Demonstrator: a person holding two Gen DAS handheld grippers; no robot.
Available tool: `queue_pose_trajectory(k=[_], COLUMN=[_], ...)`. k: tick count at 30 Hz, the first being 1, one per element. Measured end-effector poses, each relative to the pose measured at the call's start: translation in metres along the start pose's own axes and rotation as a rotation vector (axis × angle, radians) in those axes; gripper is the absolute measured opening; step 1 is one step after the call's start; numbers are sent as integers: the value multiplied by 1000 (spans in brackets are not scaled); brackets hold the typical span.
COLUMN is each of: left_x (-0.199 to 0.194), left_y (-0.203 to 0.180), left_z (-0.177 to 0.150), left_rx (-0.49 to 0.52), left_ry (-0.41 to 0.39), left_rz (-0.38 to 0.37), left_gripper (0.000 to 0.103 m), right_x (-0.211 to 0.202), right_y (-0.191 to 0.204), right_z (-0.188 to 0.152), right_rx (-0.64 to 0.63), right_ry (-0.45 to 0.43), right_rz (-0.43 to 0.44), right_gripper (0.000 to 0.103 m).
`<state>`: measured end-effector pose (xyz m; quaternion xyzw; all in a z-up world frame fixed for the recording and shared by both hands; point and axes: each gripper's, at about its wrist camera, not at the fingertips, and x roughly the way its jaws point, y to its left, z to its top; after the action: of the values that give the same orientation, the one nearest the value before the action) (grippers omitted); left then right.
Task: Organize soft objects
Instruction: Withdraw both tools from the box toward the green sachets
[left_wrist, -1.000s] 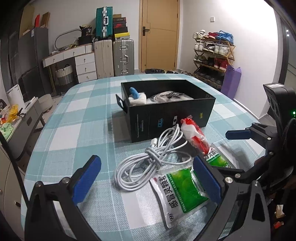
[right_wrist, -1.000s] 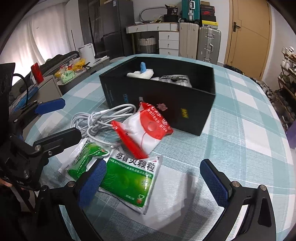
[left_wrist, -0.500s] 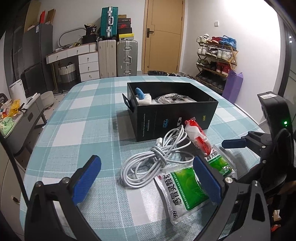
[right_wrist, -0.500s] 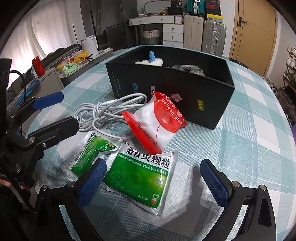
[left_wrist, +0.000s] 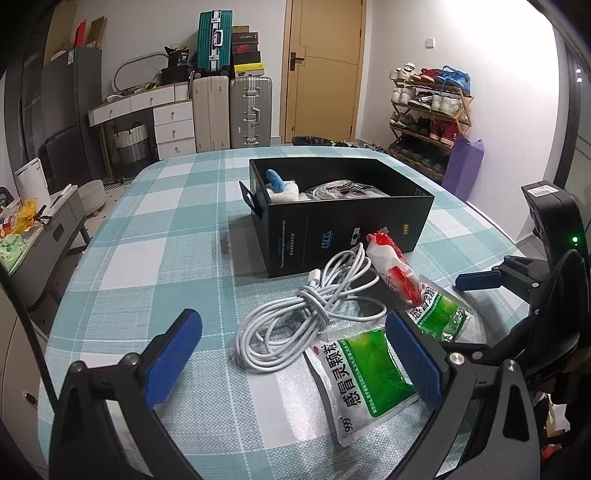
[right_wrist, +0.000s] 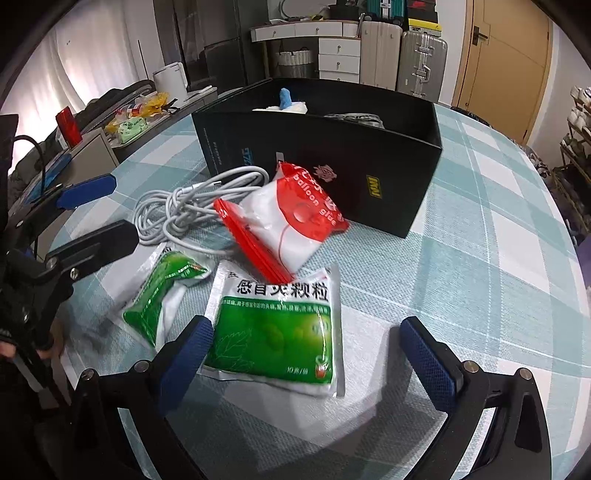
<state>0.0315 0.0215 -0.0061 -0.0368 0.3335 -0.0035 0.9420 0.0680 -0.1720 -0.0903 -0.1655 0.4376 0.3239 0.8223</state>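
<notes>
On the checked tablecloth (left_wrist: 155, 229), a black box (left_wrist: 343, 236) stands open-topped with a blue-and-white soft item (left_wrist: 281, 188) and a clear-wrapped bundle (left_wrist: 343, 190) already inside. Just in front of the box lie the loose things: a coiled white cable (left_wrist: 295, 321), a red-and-white balloon glue bag (right_wrist: 295, 218) leaning against the box wall, and two green medicine sachets. The larger sachet (right_wrist: 280, 328) lies flat with one end of the glue bag overlapping its top edge; the smaller sachet (right_wrist: 162, 295) lies just beside it (crumpled, its print hard to read).

The right gripper (right_wrist: 314, 354) hangs low over the cloth with its blue pads spread wide, holding nothing; the larger sachet sits between them, its left edge apparently touching the left pad, though the fisheye makes contact uncertain. The left gripper (left_wrist: 291, 354) is likewise wide open and empty, hovering near the cable and the smaller sachet, whose corner passes behind its right finger (left_wrist: 413, 358).
</notes>
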Motion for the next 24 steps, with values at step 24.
queue_pose_trajectory(k=[24], left_x=[2], left_y=[-1], left_z=[-2], left_rx=[-5], left_ry=[9], left_rz=[-11], left_gripper=[100], right_x=[1], right_y=[14], right_z=[0], right_rx=[-59], right_ry=[-10], right_rz=[10], right_gripper=[101])
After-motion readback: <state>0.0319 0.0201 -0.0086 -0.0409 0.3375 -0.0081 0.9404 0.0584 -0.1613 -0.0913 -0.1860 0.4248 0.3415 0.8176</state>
